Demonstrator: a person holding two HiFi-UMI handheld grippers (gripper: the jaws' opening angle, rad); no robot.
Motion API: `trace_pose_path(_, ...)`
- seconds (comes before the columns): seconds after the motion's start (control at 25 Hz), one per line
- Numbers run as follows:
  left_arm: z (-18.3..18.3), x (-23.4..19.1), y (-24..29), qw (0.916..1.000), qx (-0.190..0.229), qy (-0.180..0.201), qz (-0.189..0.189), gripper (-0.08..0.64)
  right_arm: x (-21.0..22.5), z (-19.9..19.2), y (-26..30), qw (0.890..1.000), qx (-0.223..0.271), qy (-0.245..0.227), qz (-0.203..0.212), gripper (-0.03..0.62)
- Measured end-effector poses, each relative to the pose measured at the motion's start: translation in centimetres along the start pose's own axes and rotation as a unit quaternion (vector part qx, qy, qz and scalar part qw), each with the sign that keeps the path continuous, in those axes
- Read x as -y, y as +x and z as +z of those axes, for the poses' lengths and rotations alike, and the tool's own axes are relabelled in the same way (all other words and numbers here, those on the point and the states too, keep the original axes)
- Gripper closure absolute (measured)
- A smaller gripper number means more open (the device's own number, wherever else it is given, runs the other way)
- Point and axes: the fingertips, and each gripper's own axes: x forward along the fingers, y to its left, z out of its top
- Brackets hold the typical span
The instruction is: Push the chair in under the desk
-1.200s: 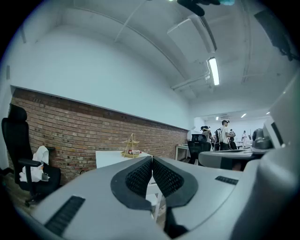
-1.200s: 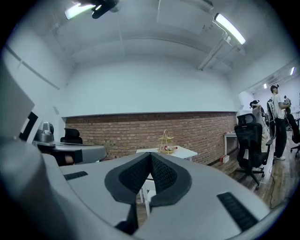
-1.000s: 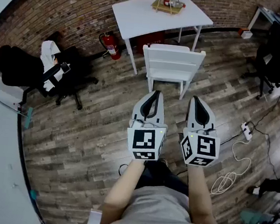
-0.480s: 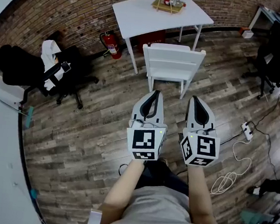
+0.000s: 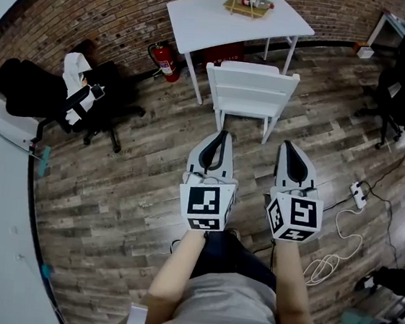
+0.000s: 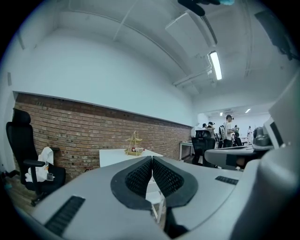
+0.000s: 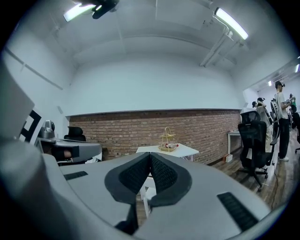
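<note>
Ahead, wire basket (image 5: 242, 7) on desk (image 5: 204, 21), something red (image 5: 257, 3) inside

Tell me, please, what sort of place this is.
Probably an open-plan office or workspace: a white desk stands by a brick wall, and the right gripper view shows a black office chair with a person standing beside it.

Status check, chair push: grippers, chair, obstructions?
Both shut, empty: left gripper, right gripper, short of the chair. Chair back faces us, out from the desk. Nothing seen blocking; fire extinguisher beside desk leg.
</note>
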Motion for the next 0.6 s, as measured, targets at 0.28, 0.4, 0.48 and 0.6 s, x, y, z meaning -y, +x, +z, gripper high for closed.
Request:
trace_pose_path(0.28, -0.9, -0.8, 0.8, 0.9997, -0.015, 0.002, 0.020, 0.543, 1.2, -0.5, 1.1, 1.000, -0.008, -0.002, 0.013, 0.577)
trace_pose_path(0.4, -1.0, -1.1, 1.7, 0.9996, -0.020, 0.004, 0.021, 0.543, 1.4, -0.7, 2.1, 1.000, -0.010, 0.000, 0.016, 0.577)
trace_pose_path(0.48, -1.0, -1.3, 2.5, 0.9996, -0.021, 0.007, 0.018, 0.543, 1.5, -0.8, 3.0, 1.000, -0.012, 0.002, 0.016, 0.577)
trace_pose_path(0.6, -1.2, -1.9, 4.2, 0.9996, -0.022, 0.009, 0.014, 0.545, 1.8, -0.9, 4.7, 1.000, -0.015, 0.001, 0.013, 0.577)
